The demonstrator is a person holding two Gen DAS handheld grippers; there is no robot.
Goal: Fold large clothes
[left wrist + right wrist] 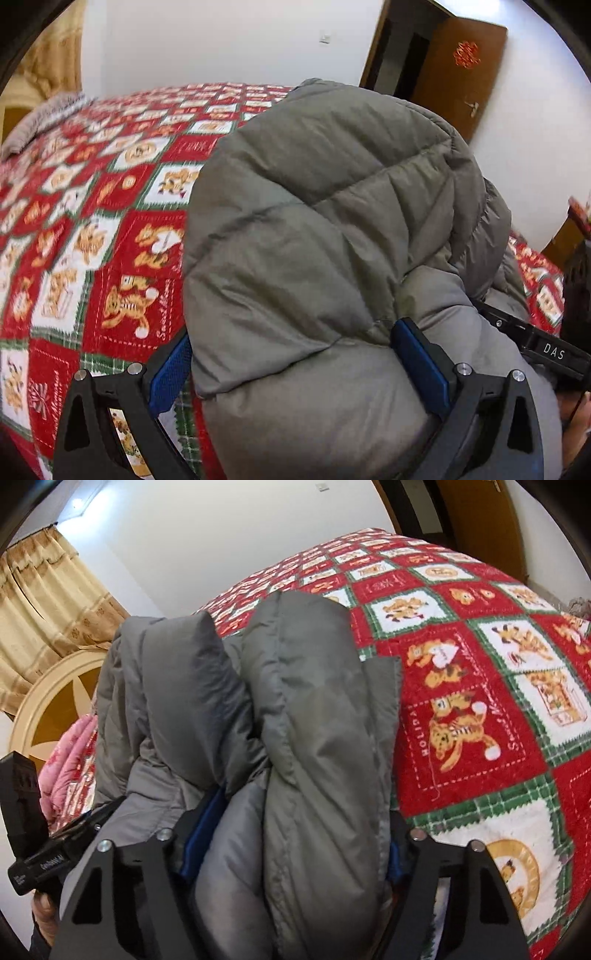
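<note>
Left gripper (295, 363): jaws wide apart, clamped on both sides of the down jacket (332, 221).
Right gripper (291, 834): jaws clamped on the bunched jacket.

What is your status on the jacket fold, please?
Left gripper and right gripper both shut on the grey jacket. Jacket bunched thick, over the red quilt. Nothing in the way.

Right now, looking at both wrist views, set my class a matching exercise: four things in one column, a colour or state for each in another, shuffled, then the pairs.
Things
1. puffer jacket
2. bedspread
3. door
4. curtain

Descriptions
A. brown, with a red ornament
B. beige, hanging by the wall
C. grey, bundled, gripped by both tools
D. red, white and green squares

Pairs: 1-C, 2-D, 3-A, 4-B
</note>
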